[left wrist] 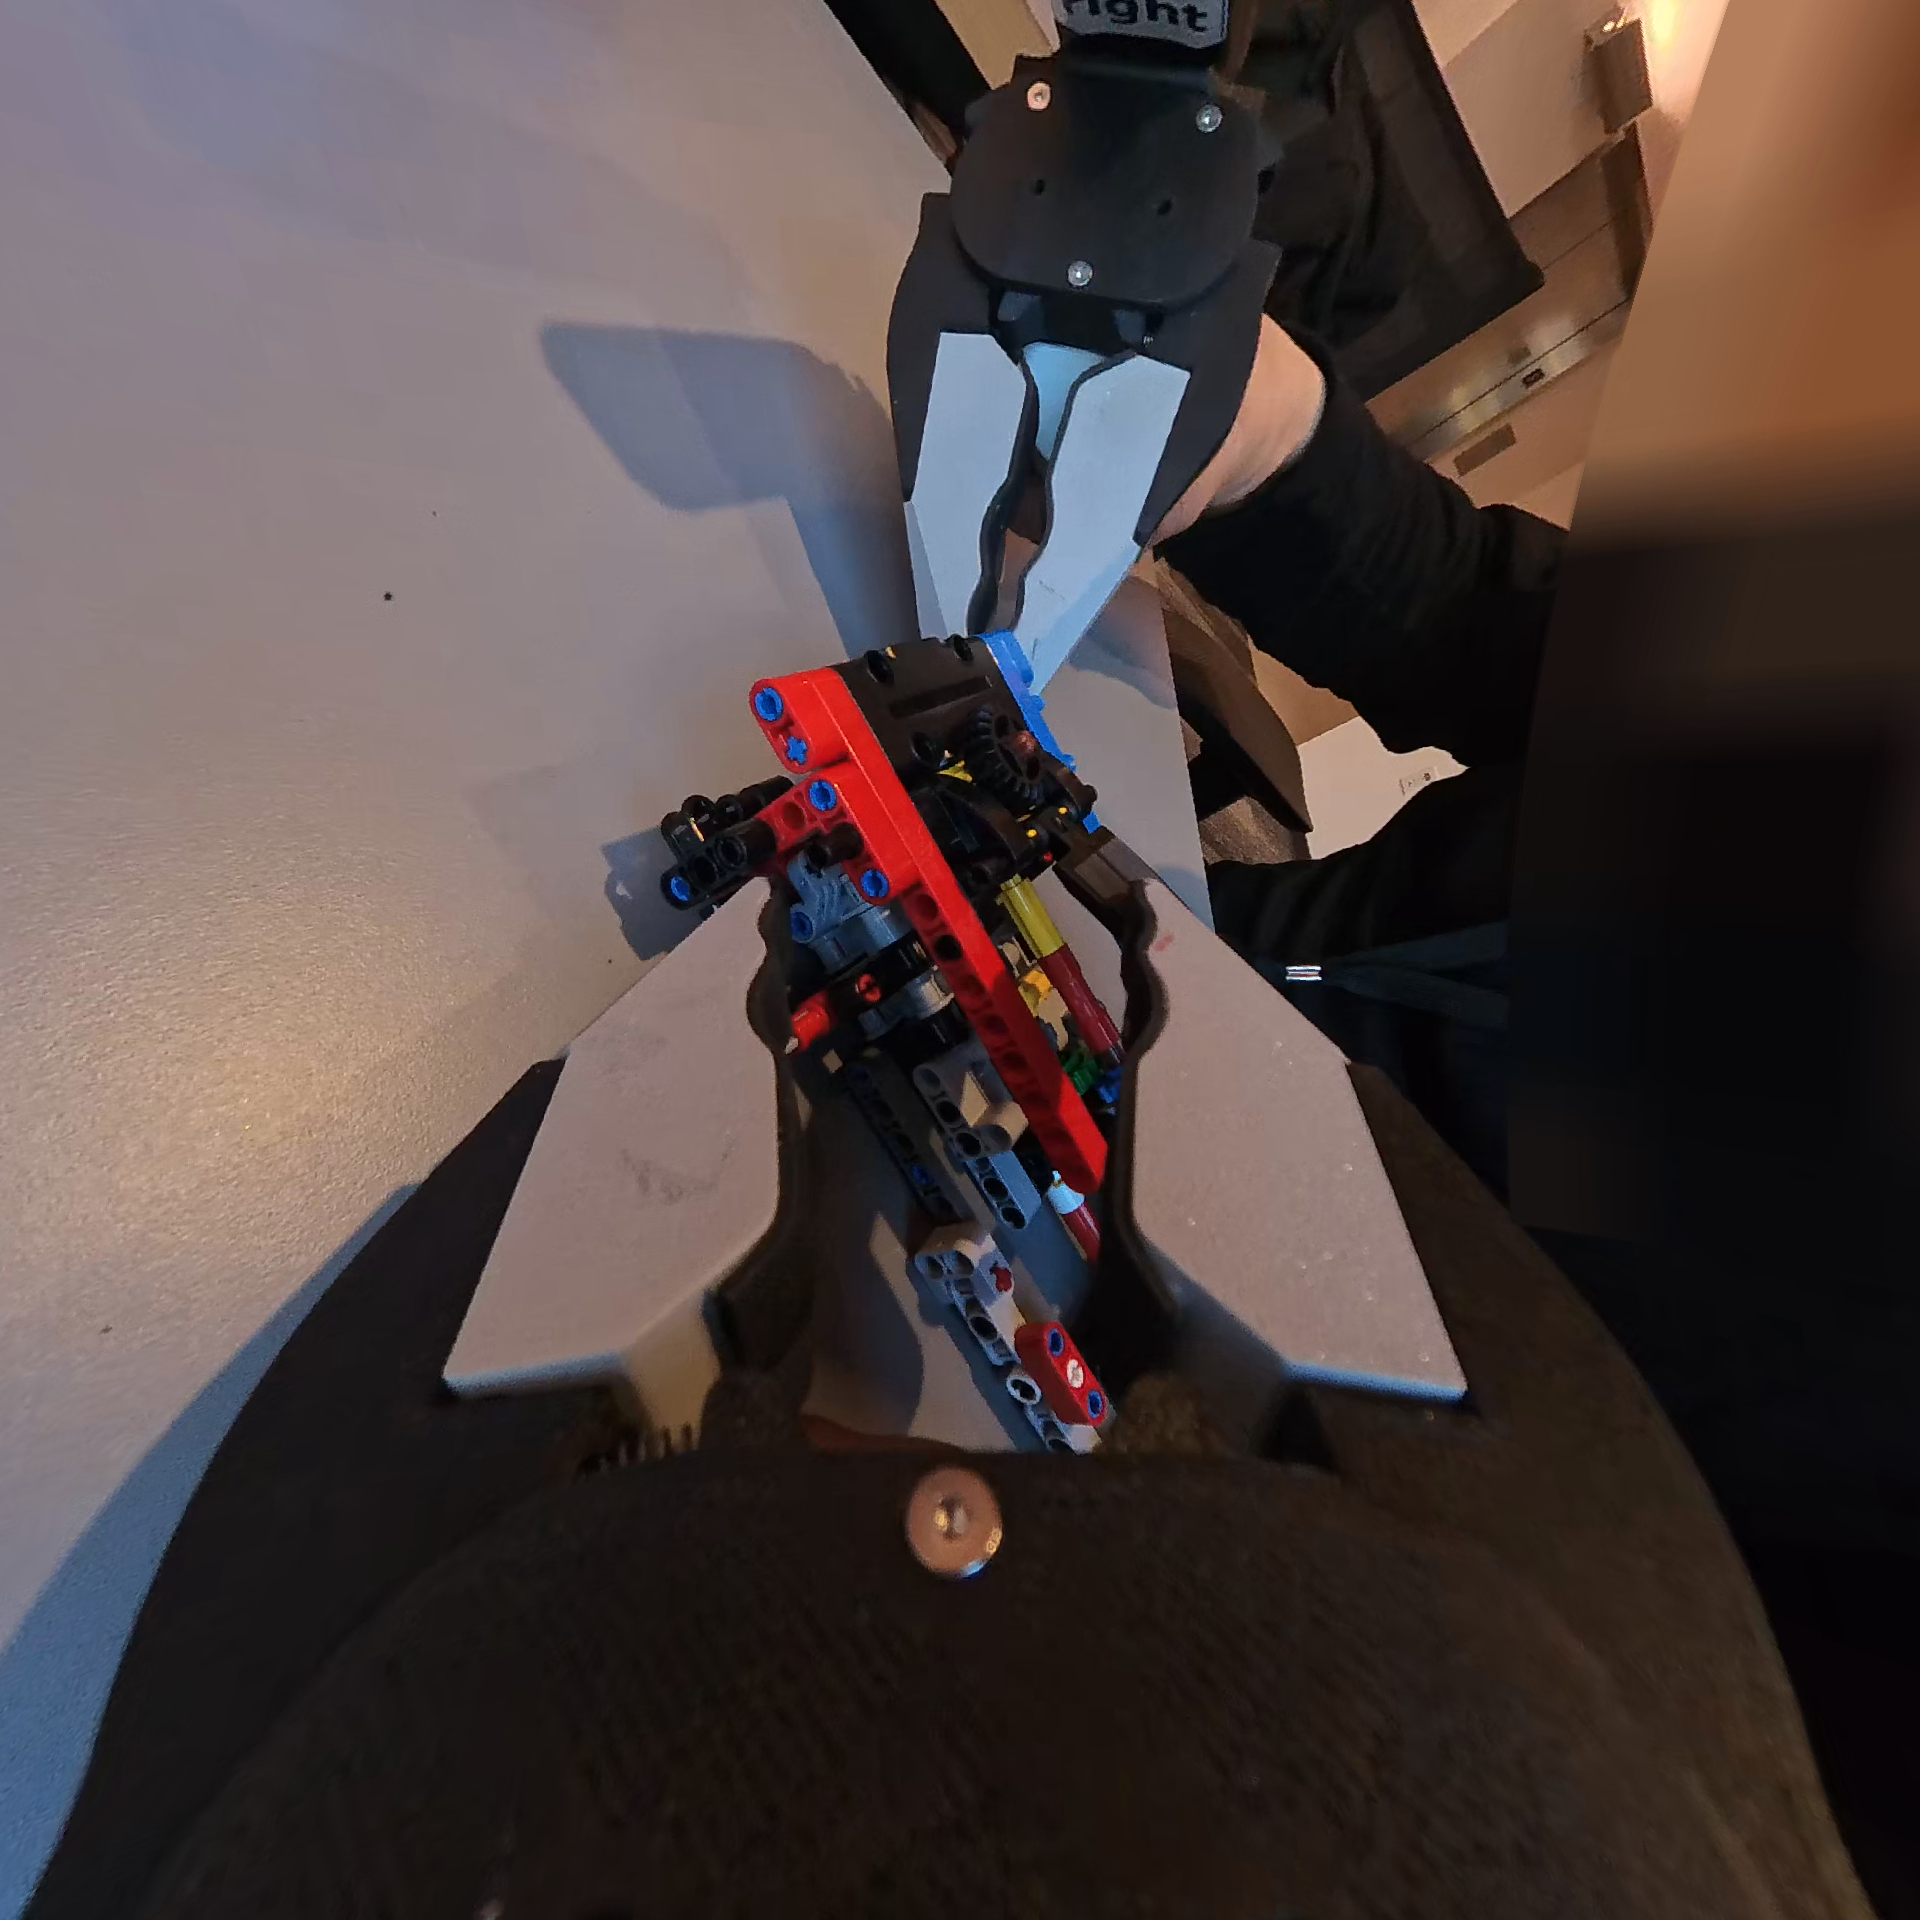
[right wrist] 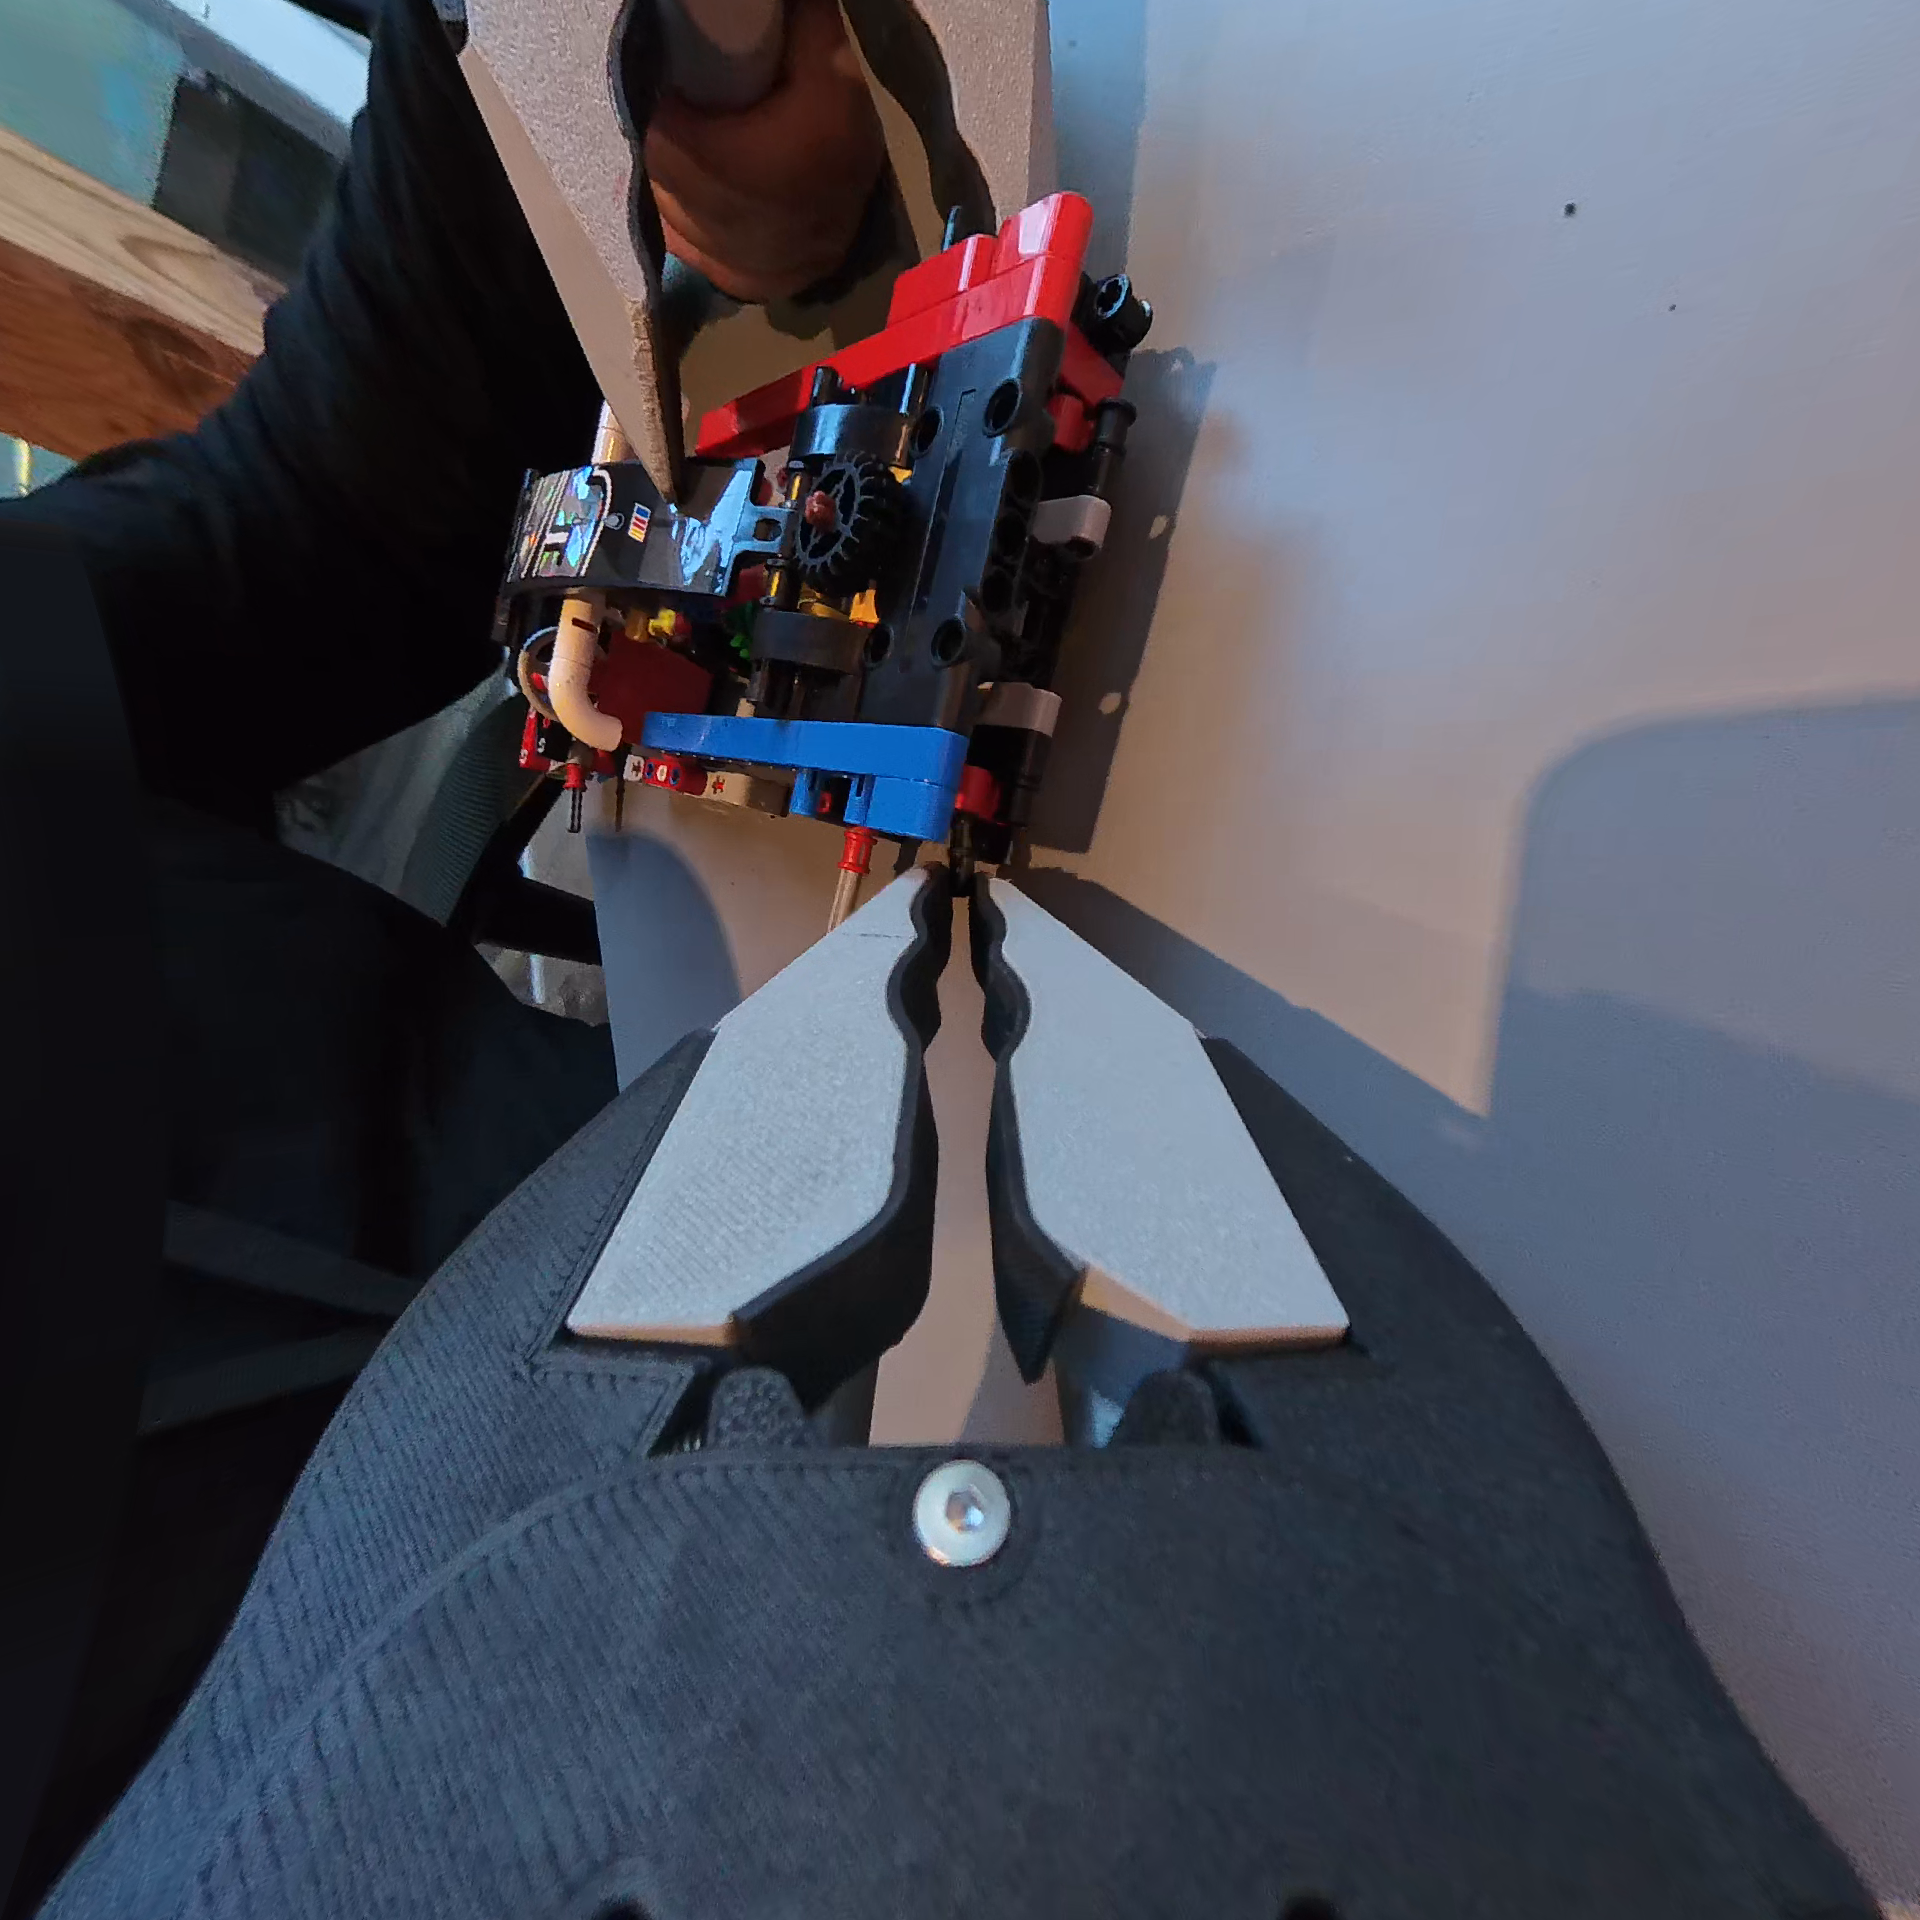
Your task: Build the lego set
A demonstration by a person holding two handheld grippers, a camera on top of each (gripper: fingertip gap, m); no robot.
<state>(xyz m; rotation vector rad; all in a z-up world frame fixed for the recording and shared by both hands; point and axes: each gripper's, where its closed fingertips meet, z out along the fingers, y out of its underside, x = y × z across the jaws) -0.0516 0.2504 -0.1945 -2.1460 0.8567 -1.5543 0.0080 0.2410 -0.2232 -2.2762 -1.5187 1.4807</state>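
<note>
While your left gripper clamps the lego model above the table, right gripper, nearly closed, pinches a black pin at its blue end; w/ alignment, push straight in.

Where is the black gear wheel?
The black gear sits mid-model in the right wrist view, between the red beam above and the blue beam below.
</note>
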